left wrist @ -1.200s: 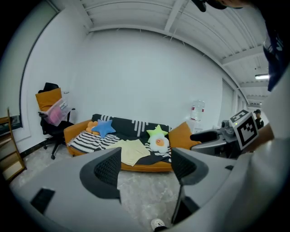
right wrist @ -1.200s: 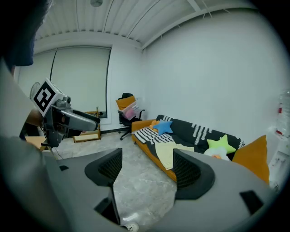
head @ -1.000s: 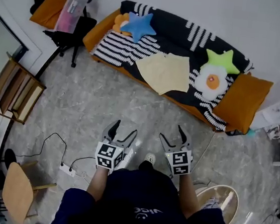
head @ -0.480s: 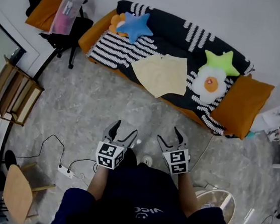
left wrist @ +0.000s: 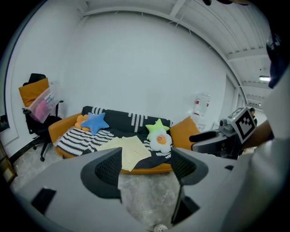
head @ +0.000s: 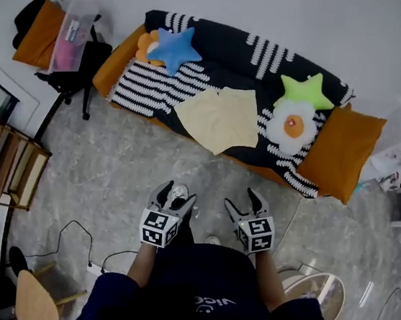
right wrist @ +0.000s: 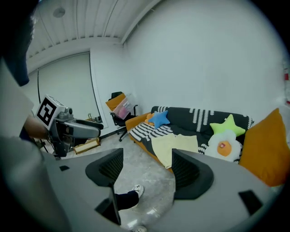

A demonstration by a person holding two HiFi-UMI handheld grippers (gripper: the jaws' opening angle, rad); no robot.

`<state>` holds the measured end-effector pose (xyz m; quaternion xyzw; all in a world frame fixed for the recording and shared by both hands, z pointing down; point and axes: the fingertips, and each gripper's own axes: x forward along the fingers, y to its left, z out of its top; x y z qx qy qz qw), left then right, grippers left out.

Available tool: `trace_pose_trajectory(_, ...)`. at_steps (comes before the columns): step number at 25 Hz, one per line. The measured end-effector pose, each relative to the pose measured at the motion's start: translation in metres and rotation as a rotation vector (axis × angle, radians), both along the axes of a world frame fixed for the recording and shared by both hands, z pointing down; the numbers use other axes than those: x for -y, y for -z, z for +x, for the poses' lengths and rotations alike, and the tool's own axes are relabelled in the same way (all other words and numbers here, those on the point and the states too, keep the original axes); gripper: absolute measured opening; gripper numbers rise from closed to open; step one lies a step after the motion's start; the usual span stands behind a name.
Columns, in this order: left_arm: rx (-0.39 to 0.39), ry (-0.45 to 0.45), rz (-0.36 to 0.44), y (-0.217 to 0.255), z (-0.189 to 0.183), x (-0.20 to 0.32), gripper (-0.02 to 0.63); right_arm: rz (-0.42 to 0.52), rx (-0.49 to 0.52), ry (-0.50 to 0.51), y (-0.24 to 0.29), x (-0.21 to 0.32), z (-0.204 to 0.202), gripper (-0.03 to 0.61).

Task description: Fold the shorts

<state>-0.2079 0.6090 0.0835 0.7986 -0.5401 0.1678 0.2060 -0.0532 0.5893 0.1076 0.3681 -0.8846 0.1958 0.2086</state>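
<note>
Pale yellow shorts [head: 221, 117] lie spread flat on the sofa's black-and-white striped blanket [head: 159, 85], one corner hanging over the seat's front edge. They also show in the left gripper view [left wrist: 129, 150] and the right gripper view [right wrist: 174, 146]. My left gripper [head: 174, 195] and right gripper [head: 246, 200] are held side by side over the floor, well short of the sofa. Both are open with nothing between the jaws.
On the sofa [head: 347, 148] sit a blue star cushion [head: 173, 46], a green star cushion [head: 301, 91] and a fried-egg cushion [head: 291, 127]. An office chair [head: 72, 49] with a clear box stands at the left, a wooden rack [head: 7, 168] further left. Cables [head: 78, 238] lie on the marble floor [head: 112, 167].
The person has stepped toward the sofa; one foot now shows ahead between the left jaws. Both grippers stay open and level.
</note>
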Motion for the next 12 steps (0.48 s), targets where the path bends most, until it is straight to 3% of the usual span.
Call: trace_pose_trajectory(12,0.01,-0.195,-0.015,0.003,-0.058,0.132,0.337,-0.007,-0.073,-0.077,0.001,0.105,-0.071,0.324)
